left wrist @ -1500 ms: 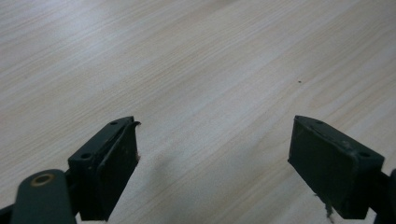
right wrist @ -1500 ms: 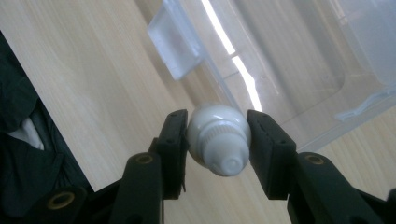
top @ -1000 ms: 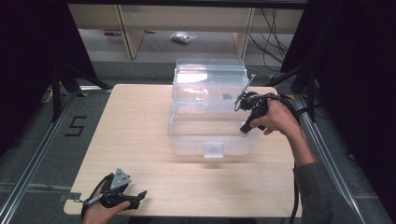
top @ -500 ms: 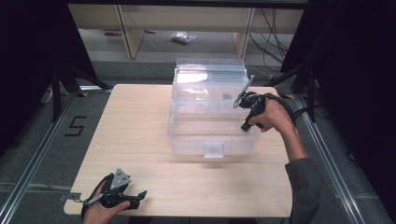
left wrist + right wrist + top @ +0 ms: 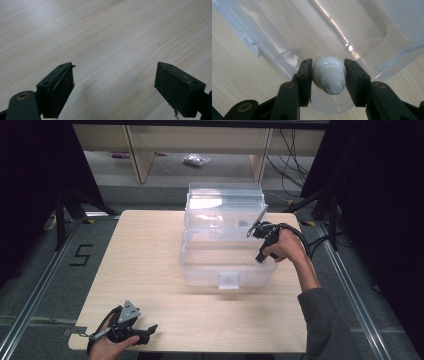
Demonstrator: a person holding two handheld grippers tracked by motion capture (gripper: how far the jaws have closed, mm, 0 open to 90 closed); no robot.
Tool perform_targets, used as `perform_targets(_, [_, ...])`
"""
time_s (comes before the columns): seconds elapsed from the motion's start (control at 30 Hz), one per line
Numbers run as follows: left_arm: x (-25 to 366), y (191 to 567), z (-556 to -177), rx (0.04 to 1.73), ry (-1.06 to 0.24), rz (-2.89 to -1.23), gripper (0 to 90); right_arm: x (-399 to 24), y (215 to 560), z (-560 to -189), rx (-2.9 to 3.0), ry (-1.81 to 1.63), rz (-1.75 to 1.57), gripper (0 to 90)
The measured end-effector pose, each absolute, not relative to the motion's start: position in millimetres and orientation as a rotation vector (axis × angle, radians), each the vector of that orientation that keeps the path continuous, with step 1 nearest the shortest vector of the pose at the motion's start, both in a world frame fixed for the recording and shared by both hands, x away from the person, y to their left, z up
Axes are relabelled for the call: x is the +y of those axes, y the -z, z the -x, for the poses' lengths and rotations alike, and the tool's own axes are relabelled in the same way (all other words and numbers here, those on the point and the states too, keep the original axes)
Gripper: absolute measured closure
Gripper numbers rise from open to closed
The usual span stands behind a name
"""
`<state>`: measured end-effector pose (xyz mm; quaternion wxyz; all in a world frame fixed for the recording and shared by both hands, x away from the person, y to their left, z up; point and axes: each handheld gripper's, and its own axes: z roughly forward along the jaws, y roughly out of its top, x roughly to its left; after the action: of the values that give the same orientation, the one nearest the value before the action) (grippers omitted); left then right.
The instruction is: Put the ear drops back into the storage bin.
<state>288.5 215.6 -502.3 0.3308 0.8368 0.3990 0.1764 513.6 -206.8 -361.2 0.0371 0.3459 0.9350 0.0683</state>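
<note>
A: How is the table [image 5: 150, 270] laid out, and what room is left along its edges?

B: A clear plastic bin [image 5: 225, 247] is set right of centre on the wooden top, its lid raised at the 12 o'clock side. From the bin toward 9 o'clock a broad stretch of bare wood is seen, and a bare band is left between the bin's front wall and the near edge at 6 o'clock. At 3 o'clock the bin is stood close to the table's edge — little wood is left there.

A: Where is the right gripper placed?

B: The right gripper [image 5: 262, 245] is held over the bin's right-hand rim, at about 3 o'clock from the bin's middle, tilted downward toward 7 o'clock. The forearm is brought in from 5 o'clock, the wrist bent over the rim.

A: And its jaws?

B: In the right gripper view a white rounded bulb-like object [image 5: 329, 74] is clamped between the two pads, above the bin's rounded corner; wood is seen through the clear floor.

A: What of the left gripper?

B: The left gripper [image 5: 131, 329] is kept low at the near edge, at 7 o'clock from the bin and well apart from it. Its jaws are spread wide — only wood grain is seen between them in the left gripper view [image 5: 115, 87].
</note>
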Motion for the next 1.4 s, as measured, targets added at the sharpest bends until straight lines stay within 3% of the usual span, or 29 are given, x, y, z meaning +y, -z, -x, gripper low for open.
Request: perform_targets(1.4, [214.5,503.0,-288.2,1.056,-0.469,-2.17,15.0,-203.1,410.8,-532.9,2.852,-0.12,-1.194,60.2])
